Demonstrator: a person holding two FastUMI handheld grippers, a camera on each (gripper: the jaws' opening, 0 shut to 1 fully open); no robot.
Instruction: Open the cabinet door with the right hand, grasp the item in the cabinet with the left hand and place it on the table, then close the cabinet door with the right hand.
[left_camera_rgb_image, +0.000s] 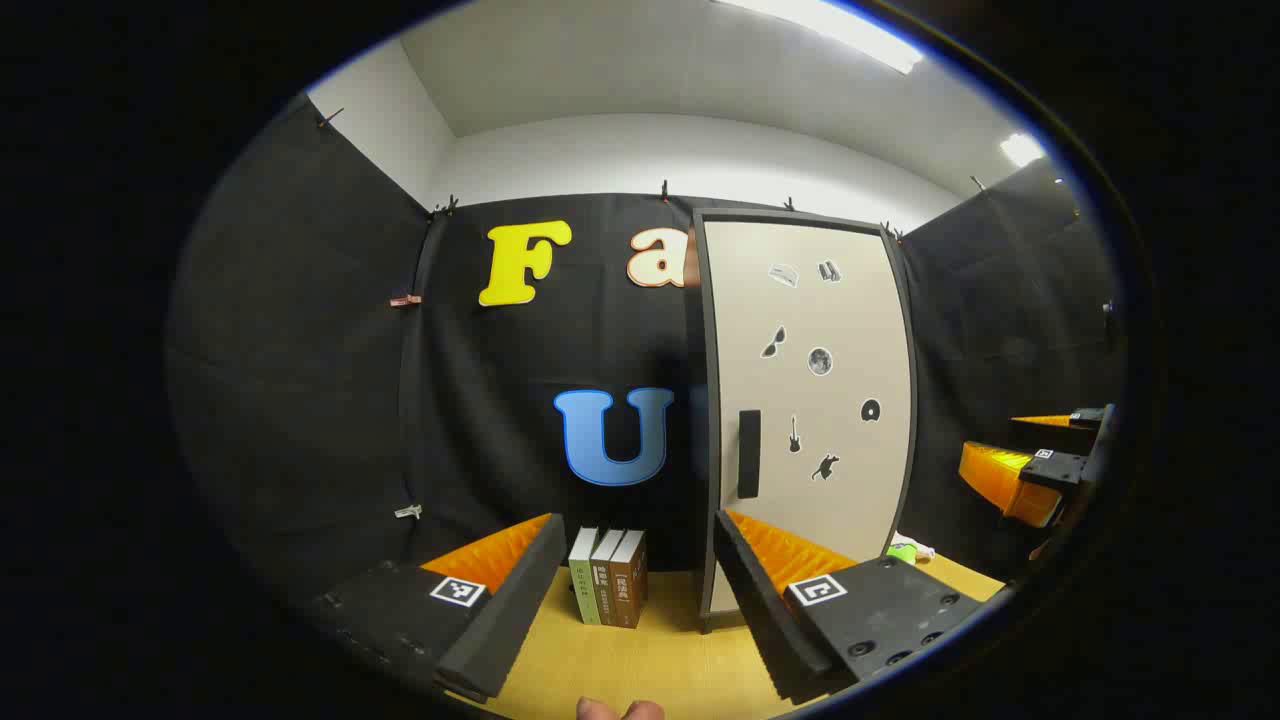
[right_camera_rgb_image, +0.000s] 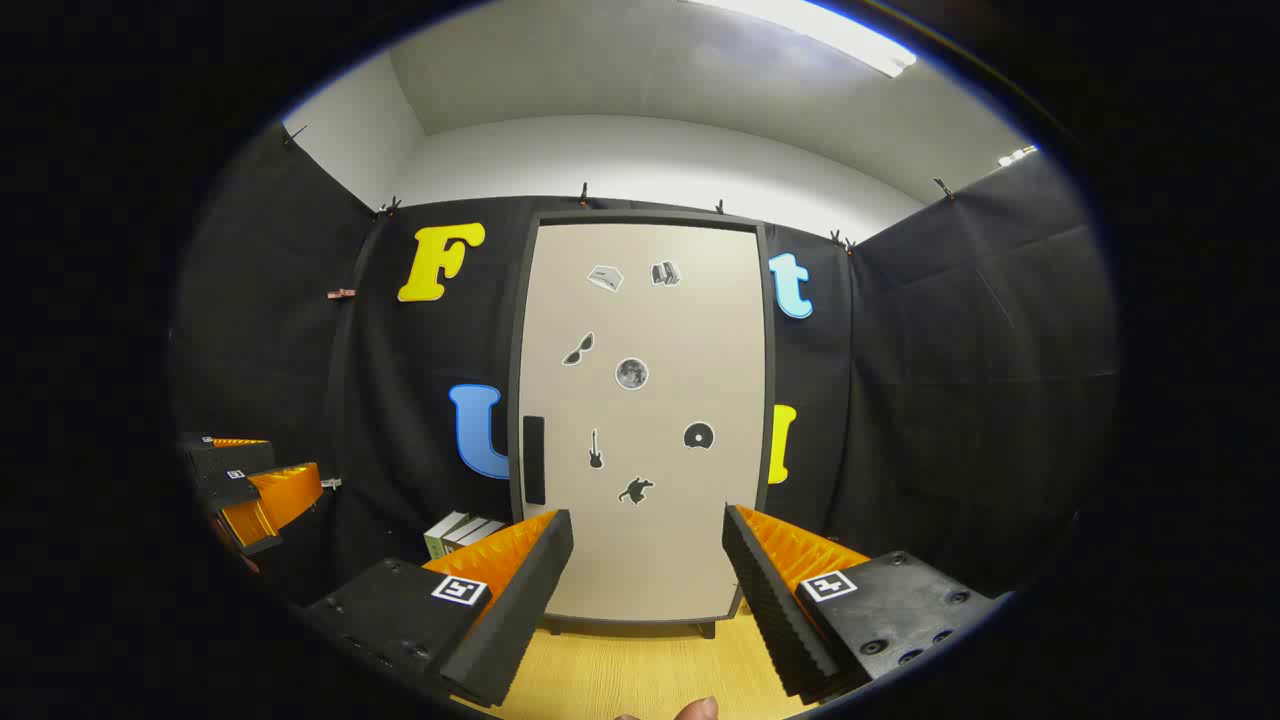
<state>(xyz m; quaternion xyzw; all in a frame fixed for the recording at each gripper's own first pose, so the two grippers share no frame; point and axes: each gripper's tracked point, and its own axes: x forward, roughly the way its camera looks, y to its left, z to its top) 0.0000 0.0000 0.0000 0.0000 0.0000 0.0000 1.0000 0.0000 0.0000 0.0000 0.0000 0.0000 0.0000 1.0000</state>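
Cabinet door (right_camera_rgb_image: 640, 420) is sitting fully shut, so nothing of the task looks done: opening, taking the item out and closing are all left. Going left to right in the right gripper view: left gripper (right_camera_rgb_image: 245, 490) is hanging at the far left edge, well apart from the cabinet, then books (right_camera_rgb_image: 462, 530) standing on the table (right_camera_rgb_image: 640, 670), then the dark handle (right_camera_rgb_image: 534, 460) on the door's left edge, then the door with small stickers. Right gripper (right_camera_rgb_image: 648, 560) is pointing at the door's lower middle with fingers spread wide, holding nothing, handle up and left of it, not touching. In the left gripper view, left gripper (left_camera_rgb_image: 640, 570) is also spread and empty, aiming between books (left_camera_rgb_image: 610, 578) and door (left_camera_rgb_image: 810, 400). Item is hidden inside, probably.
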